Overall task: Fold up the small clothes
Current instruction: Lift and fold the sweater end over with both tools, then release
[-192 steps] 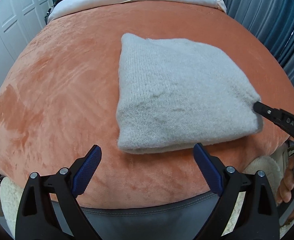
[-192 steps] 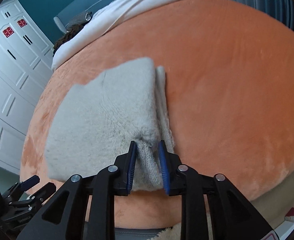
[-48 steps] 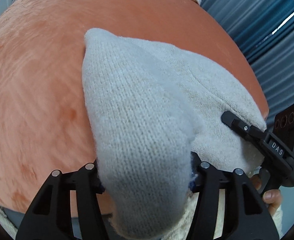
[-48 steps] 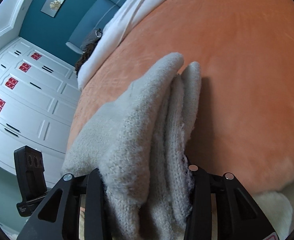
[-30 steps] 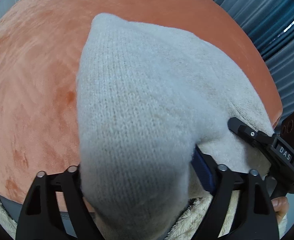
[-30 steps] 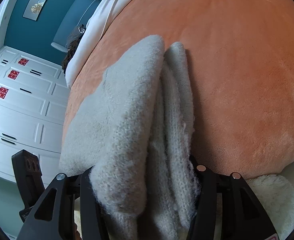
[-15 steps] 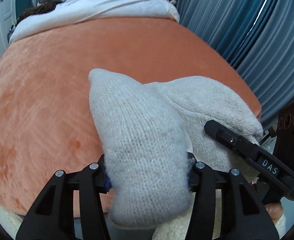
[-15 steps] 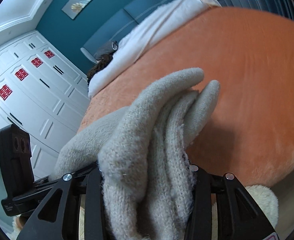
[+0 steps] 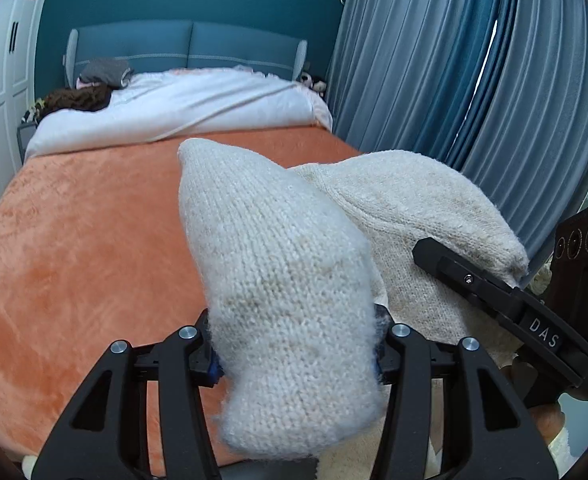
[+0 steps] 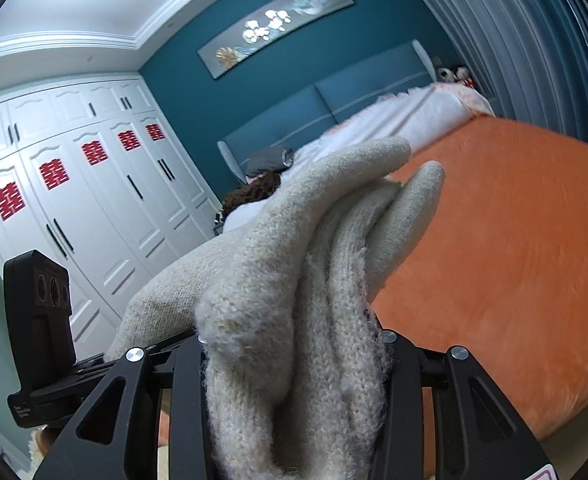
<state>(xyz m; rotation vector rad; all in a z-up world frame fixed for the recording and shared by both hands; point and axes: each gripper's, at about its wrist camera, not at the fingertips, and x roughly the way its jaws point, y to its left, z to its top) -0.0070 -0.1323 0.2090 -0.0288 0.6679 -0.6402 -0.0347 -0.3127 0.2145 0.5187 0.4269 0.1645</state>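
A folded cream knitted sweater (image 9: 286, 280) is lifted off the orange bedspread (image 9: 78, 240) and hangs between both grippers. My left gripper (image 9: 295, 354) is shut on its thick left end, which bulges over the jaws. My right gripper (image 10: 294, 360) is shut on the bunched layers of the sweater (image 10: 294, 288) at its other end. The right gripper also shows in the left wrist view (image 9: 505, 304), under the sweater's right side. The left gripper's body shows at the left of the right wrist view (image 10: 38, 320).
The orange bedspread (image 10: 513, 240) covers the bed, with a white duvet (image 9: 182, 104) and blue headboard (image 9: 186, 48) at the far end. Blue curtains (image 9: 453, 80) hang to the right. White wardrobes (image 10: 74, 200) stand to the left.
Both grippers have raised the sweater clear of the bed and tilted upward, so the headboard, curtains and wardrobes now show. Both stay shut on the sweater.
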